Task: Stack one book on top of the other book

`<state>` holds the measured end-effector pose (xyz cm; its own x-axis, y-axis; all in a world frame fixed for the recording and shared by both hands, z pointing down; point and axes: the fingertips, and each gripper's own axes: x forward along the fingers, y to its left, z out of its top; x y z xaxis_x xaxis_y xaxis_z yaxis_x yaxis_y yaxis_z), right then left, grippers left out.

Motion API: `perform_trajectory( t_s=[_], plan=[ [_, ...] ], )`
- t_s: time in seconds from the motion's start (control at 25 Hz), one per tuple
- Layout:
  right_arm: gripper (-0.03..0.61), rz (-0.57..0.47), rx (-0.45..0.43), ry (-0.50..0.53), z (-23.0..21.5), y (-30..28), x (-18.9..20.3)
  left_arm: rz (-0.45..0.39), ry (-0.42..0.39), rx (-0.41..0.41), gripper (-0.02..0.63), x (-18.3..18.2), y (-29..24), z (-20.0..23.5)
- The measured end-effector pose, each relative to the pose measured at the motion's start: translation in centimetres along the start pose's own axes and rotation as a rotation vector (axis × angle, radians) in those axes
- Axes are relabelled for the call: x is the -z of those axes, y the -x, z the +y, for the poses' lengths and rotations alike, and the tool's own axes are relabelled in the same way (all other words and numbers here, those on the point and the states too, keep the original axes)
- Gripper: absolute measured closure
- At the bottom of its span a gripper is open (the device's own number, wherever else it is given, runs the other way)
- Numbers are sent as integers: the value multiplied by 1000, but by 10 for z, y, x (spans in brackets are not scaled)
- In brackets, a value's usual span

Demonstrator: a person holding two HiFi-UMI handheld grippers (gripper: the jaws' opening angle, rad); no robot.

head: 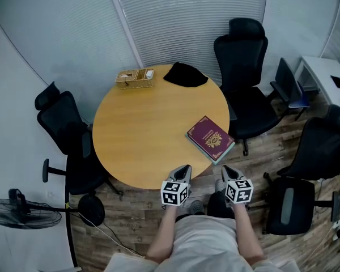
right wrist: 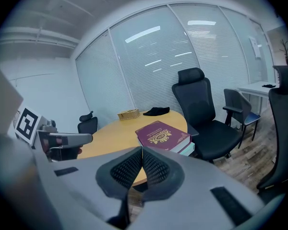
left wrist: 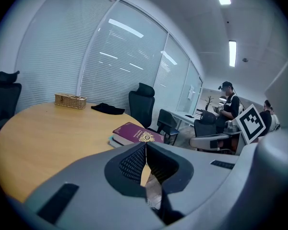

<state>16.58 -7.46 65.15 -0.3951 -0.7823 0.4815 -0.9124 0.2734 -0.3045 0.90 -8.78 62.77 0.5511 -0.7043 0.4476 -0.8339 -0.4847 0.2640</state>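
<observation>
Maroon gold-crested book (head: 211, 137) flat atop teal book (right wrist: 187, 148), near table (head: 141, 129) edge

Round wooden table (head: 141, 135); at its far left edge, a wicker box (head: 135, 77); just right of it, a black cloth (head: 185, 75); near the right edge, a pale book (right wrist: 188, 149) lying flat, with a maroon book (head: 209, 137) on top.
</observation>
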Motion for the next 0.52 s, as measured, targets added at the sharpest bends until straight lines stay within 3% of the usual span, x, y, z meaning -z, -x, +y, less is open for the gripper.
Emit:
perform_trajectory(
  t_s=[0.52],
  plan=[
    [558,0,6,-5,-4,2,2,3,-2,8,584,1,-3,-1]
  ],
)
